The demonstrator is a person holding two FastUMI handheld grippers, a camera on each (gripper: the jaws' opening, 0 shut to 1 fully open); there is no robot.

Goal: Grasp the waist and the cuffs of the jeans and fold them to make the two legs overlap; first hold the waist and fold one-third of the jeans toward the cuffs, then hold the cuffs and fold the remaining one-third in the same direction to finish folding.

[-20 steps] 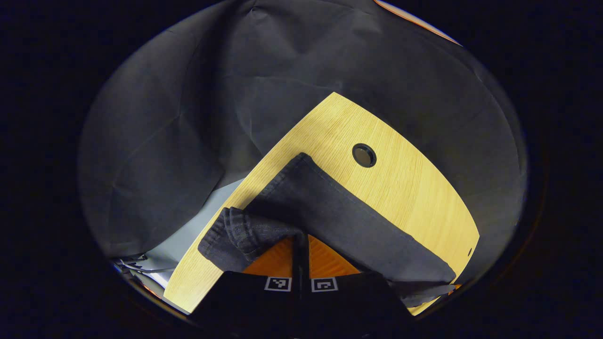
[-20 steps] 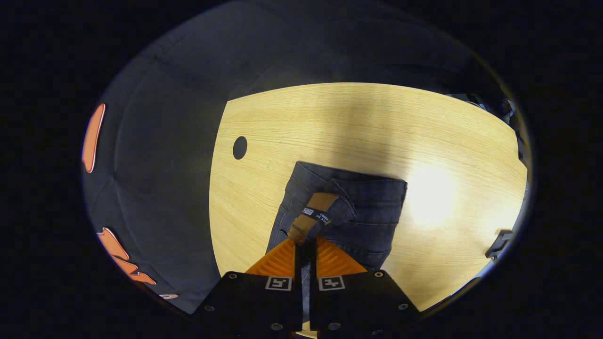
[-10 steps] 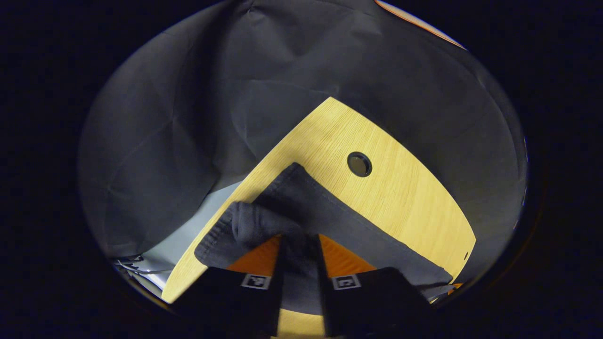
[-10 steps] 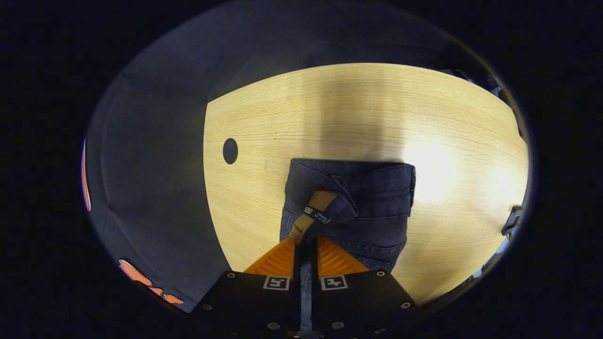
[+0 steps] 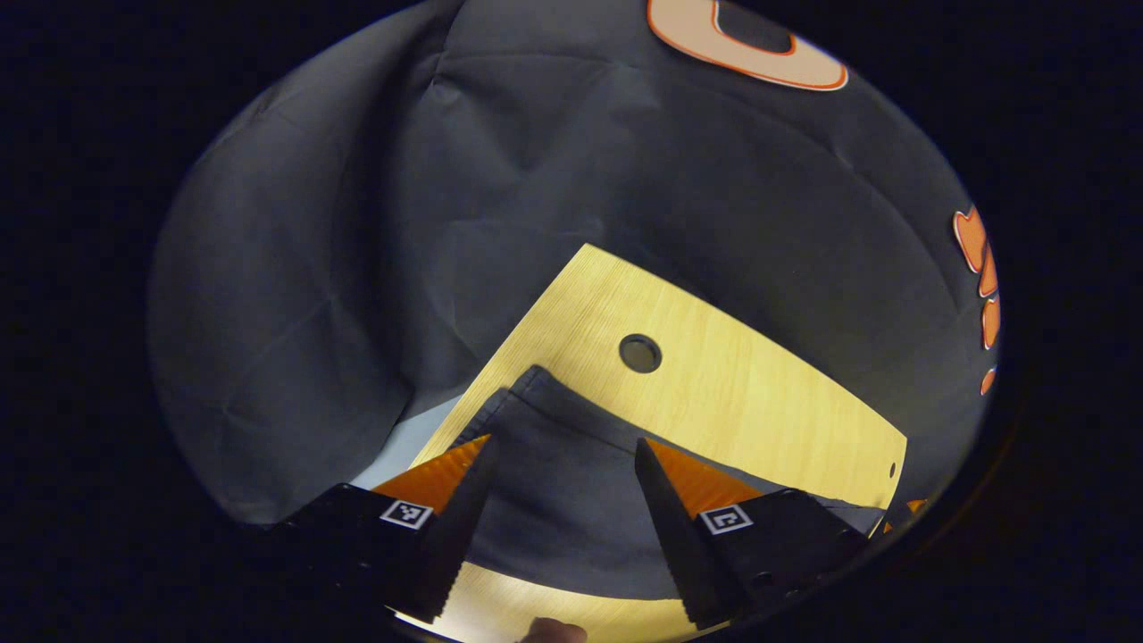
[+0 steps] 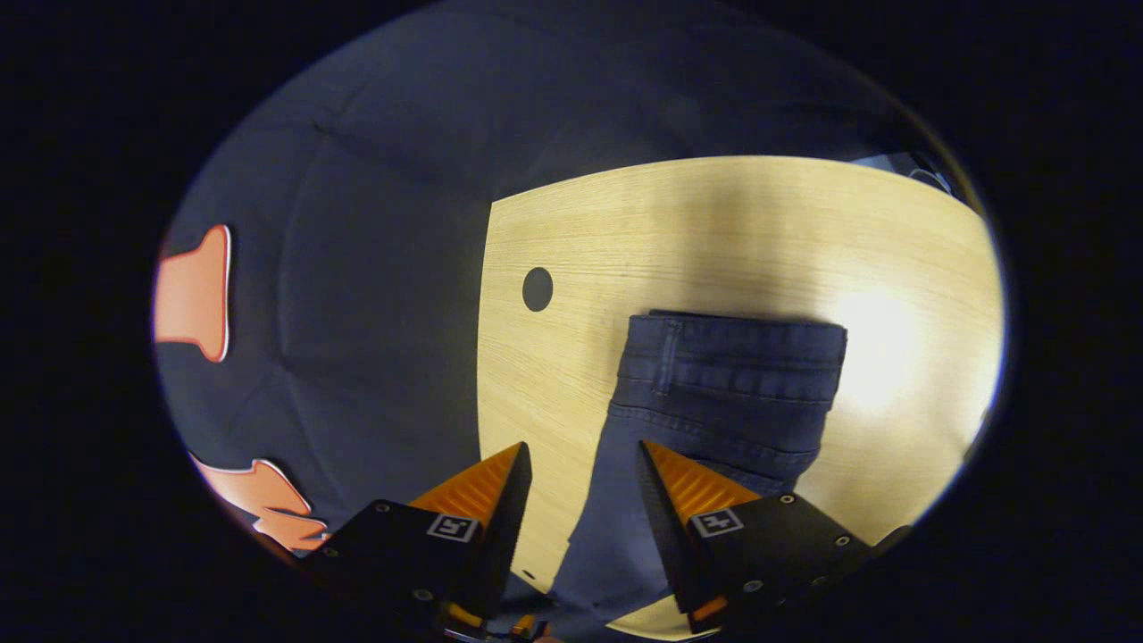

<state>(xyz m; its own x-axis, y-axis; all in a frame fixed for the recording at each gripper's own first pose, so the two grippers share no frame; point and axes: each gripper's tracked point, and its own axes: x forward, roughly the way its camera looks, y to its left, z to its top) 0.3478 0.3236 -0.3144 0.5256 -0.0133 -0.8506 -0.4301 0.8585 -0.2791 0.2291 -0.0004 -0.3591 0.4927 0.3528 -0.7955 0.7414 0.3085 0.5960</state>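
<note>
The left gripper [image 5: 563, 455] and right gripper [image 6: 580, 460] are hovering with jaws spread, holding nothing. The dark jeans [image 6: 714, 393] are lying flat on the wooden table [image 6: 714, 232]. Denim likely handles heavy and limp; pinch the thick waistband [image 6: 741, 344].

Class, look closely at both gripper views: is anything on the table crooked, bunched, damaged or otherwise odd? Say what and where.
Nothing stands out. The jeans lie flat on the wooden table, waistband edge straight and unbunched. In the left gripper view the cuff end lies smooth near the table's round hole. The left gripper and right gripper are open above the cloth.
</note>
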